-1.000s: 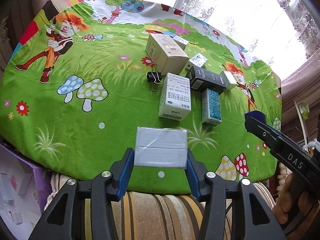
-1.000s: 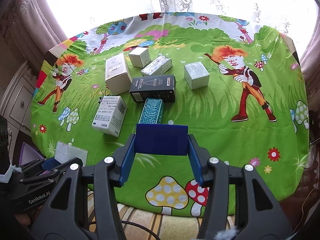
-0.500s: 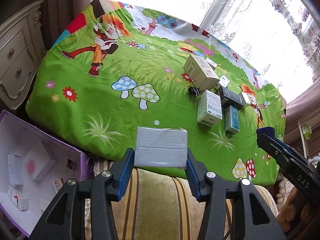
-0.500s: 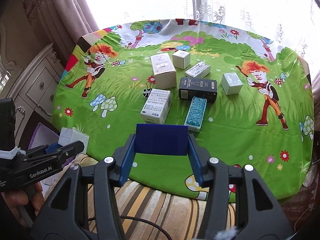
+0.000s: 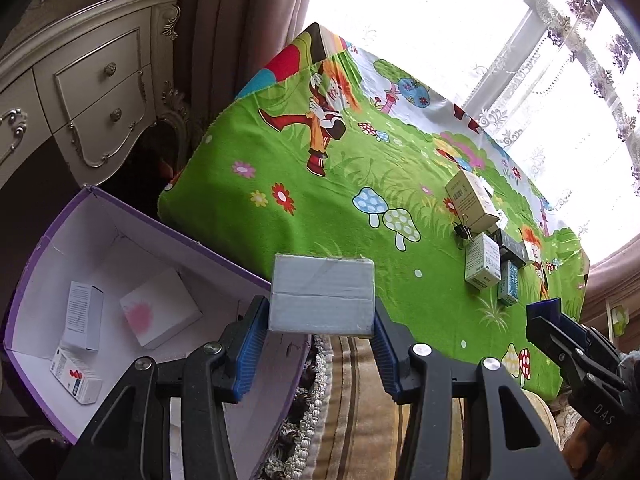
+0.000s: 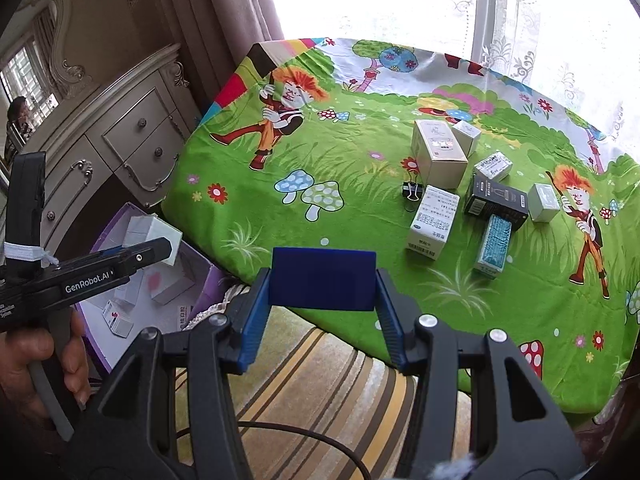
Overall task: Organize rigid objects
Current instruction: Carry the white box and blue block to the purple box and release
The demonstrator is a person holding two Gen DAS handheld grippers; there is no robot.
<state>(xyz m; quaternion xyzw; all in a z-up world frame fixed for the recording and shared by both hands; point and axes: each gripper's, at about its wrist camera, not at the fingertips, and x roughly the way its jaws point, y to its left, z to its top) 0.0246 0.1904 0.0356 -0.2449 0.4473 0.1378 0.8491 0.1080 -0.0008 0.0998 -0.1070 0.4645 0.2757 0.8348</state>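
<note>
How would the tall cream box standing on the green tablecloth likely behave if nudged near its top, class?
The cream box stands on a small base on the soft tablecloth, so it would probably tip rather than slide. Its crisp edges suggest stiff, probably light card. It might knock the small white box behind it.

My left wrist camera looks forward and down along left tongs, off tabletop's near-left corner, close above purple box on floor. My right wrist camera looks forward and down along right tongs from near edge, tabletop filling view. Both share near-left corner, carton cluster, dresser, purple box. Each sees other tongs at frame edge.
</note>
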